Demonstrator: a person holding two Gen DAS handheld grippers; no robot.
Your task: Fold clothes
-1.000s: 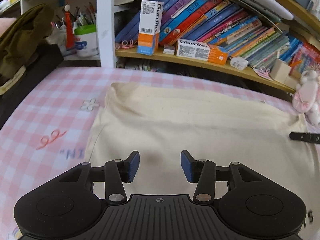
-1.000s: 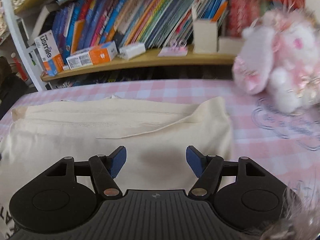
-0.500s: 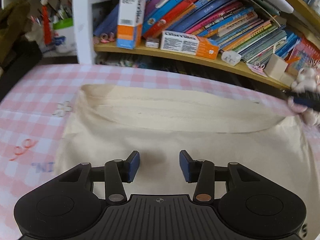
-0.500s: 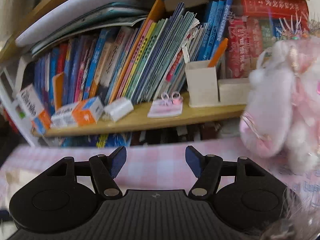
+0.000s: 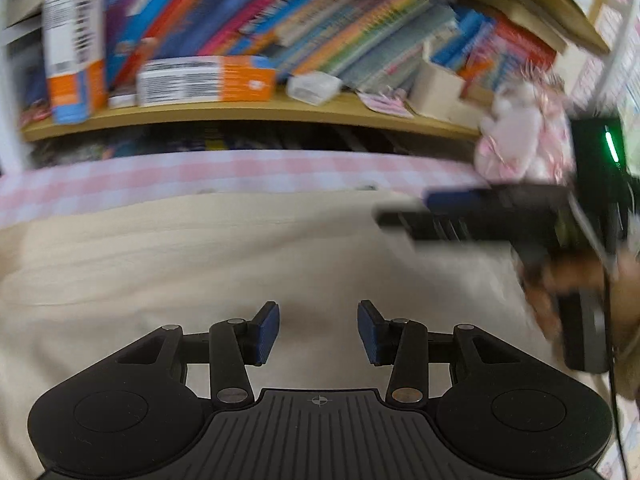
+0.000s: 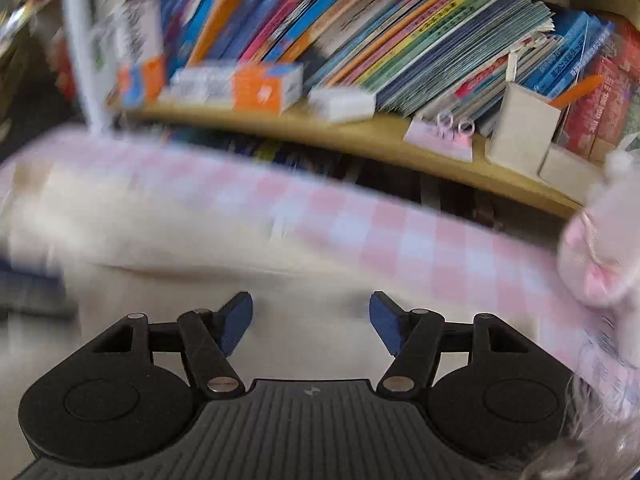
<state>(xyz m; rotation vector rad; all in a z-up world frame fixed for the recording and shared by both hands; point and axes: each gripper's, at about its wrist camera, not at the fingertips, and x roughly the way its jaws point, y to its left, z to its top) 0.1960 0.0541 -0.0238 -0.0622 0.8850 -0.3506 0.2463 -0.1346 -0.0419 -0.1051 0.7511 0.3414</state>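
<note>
Cream garment (image 5: 200,264) on pink checked cloth (image 6: 420,240), bookshelf (image 6: 360,136) behind, seemingly plush toy (image 5: 520,136) right.

A cream cloth garment (image 5: 200,264) lies spread flat, slightly creased, on the pink checked surface.

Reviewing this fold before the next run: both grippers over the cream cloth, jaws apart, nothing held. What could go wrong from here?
1. The right gripper sits close in front of the left gripper over the same cream cloth; they could collide.
2. The pink plush toy stands right beside the right gripper's path and could get knocked or snagged.
3. Both views are blurred, so a grab now may miss the cloth's edge or pinch the checked tablecloth too.
</note>
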